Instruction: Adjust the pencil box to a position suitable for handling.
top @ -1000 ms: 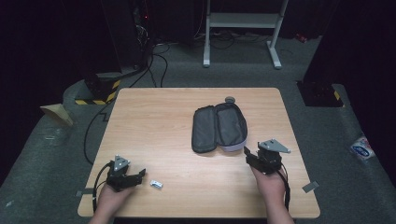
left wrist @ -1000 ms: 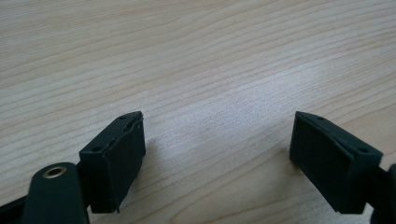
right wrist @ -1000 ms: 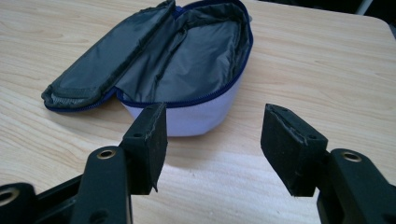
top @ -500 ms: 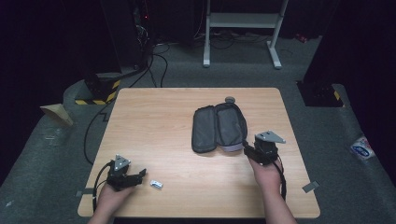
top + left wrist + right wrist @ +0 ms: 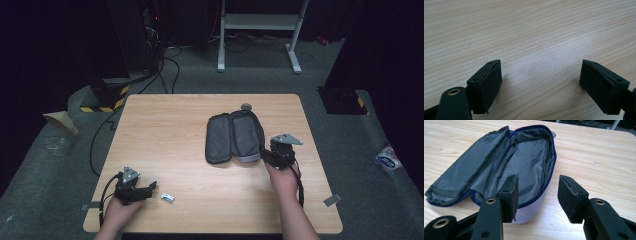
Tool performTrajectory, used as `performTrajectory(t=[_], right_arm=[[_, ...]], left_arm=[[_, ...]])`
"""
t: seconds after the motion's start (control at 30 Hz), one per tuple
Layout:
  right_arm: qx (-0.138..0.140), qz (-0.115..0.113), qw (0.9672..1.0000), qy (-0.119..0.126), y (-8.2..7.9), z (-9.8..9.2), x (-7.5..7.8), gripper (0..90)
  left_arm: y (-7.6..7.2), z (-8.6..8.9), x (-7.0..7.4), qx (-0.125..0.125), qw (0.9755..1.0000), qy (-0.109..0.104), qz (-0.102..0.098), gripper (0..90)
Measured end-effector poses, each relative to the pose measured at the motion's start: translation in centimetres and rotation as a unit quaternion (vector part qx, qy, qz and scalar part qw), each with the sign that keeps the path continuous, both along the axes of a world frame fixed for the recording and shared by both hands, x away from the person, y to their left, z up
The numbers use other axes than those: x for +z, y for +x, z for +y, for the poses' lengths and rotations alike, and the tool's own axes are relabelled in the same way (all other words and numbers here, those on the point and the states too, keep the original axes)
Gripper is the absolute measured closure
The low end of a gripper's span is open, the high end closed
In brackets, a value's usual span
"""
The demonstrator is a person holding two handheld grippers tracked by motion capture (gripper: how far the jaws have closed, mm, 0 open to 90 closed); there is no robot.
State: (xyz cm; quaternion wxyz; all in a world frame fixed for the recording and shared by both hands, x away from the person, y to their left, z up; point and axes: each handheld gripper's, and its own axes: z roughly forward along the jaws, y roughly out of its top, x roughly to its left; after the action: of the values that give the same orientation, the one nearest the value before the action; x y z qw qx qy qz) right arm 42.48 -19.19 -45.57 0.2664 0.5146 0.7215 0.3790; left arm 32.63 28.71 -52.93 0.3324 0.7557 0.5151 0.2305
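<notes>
An open grey pouch [image 5: 234, 137] with a blue zipper lies unzipped on the wooden table [image 5: 170, 130], its lid folded out to the left. In the right gripper view the pouch [image 5: 519, 162] shows a bare grey lining. My right gripper [image 5: 267, 156] is open at the pouch's near right corner; its left jaw overlaps the pouch's near rim [image 5: 536, 195], and whether it touches I cannot tell. My left gripper [image 5: 150, 189] rests open at the table's front left, with bare wood between its jaws [image 5: 540, 72]. A small white object [image 5: 167, 198] lies just right of it.
A small grey round thing [image 5: 246, 106] sits behind the pouch's far end. Beyond the table stand a white metal frame [image 5: 260, 30], cables [image 5: 165, 62] and a yellow-black striped block [image 5: 105, 102]. A strip of tape [image 5: 332, 200] sticks to the table's right edge.
My right gripper has moved forward and a little left, up to the pouch's near right corner. The left gripper has stayed in place.
</notes>
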Motion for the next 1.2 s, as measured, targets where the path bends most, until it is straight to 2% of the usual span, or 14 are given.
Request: performTrajectory(t=[0.1,0.2,0.3,0.47,0.57,0.93,1.07,1.2], right_arm=[[0.001,0.0,1.0,-0.002,0.6,-0.2,-0.2,57.8],[-0.001,0.008,1.0,0.004,1.0,-0.4,-0.4,60.9],[0.002,0.018,0.9998,-0.002,1.1,-0.2,-0.7,64.4],[0.008,0.014,0.9999,-0.002,1.1,0.2,-0.9,66.6],[0.001,0.0,1.0,-0.001,1.1,0.0,-1.1,66.6],[0.0,0.018,0.9997,0.014,1.4,-0.2,-1.8,69.8],[0.001,0.031,0.9994,0.015,1.6,-0.2,-2.5,74.2],[0.002,0.031,0.9994,0.012,1.5,-0.4,-2.8,78.5]], left_arm=[[0.0,0.0,0.0,-0.001,1.0,0.001,-0.001,18.7],[0.0,0.0,0.0,-0.001,1.0,0.001,-0.001,18.7],[0.0,0.0,0.0,-0.002,1.0,0.001,-0.001,18.7],[0.0,0.0,0.0,-0.002,1.0,0.001,-0.001,18.6],[0.0,0.0,0.0,-0.002,1.0,0.0,0.0,18.7],[0.0,0.0,0.0,-0.002,1.0,0.0,0.0,18.6],[0.0,0.0,0.0,-0.003,1.0,0.0,0.0,18.6],[0.0,0.0,0.0,-0.003,1.0,0.0,0.0,18.6]])
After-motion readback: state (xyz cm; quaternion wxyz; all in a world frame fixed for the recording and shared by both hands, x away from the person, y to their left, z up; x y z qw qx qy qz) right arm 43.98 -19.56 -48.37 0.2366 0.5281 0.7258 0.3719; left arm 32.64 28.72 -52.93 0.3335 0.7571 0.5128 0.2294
